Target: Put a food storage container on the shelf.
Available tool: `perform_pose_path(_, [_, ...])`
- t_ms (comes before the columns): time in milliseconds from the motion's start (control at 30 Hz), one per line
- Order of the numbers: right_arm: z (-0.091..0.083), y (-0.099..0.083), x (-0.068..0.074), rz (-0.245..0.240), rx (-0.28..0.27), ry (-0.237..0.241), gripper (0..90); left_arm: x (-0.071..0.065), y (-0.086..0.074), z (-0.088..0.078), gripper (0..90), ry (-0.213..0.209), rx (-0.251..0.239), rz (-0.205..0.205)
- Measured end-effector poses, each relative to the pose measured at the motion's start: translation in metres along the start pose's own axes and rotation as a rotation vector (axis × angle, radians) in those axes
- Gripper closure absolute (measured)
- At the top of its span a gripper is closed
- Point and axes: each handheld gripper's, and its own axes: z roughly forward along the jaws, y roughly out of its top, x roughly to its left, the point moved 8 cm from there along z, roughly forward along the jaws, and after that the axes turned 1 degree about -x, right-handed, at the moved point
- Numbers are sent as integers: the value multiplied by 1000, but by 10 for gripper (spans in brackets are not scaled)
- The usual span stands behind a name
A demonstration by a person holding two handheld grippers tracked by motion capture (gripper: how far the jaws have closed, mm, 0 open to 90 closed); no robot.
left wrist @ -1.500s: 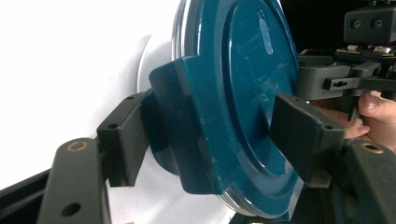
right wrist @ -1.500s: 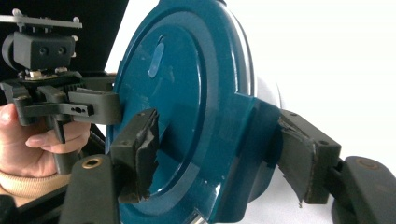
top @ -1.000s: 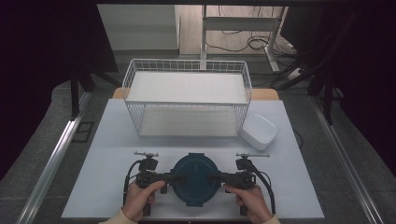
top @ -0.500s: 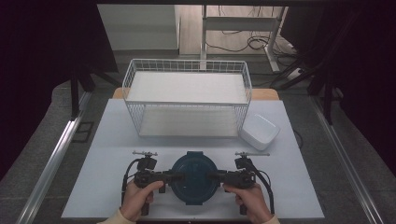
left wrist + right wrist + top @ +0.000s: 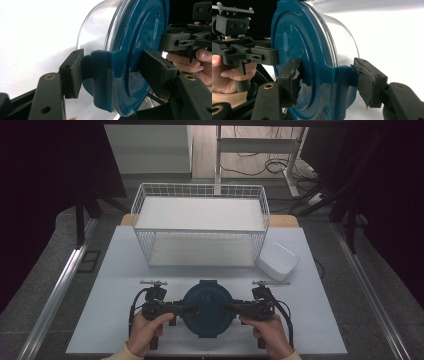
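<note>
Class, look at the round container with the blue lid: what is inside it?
Through the container's clear wall nothing shows inside; the blue lid covers its inside from above.

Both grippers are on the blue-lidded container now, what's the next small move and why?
Probably lift it a little, level, with both at once. The left hand-held gripper and the right hand-held gripper each clamp a side latch of the lid, and the container sits on the table in front of the wire basket.
</note>
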Motion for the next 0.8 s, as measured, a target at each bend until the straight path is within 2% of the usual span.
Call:
perform_pose_path(400, [-4,10,4,-28,-8,-3,402,-5,9,-3,372,3,-12,20])
perform_pose_path(800, [-10,46,20,-70,-27,1,402,-15,43,-21,372,8,-41,50])
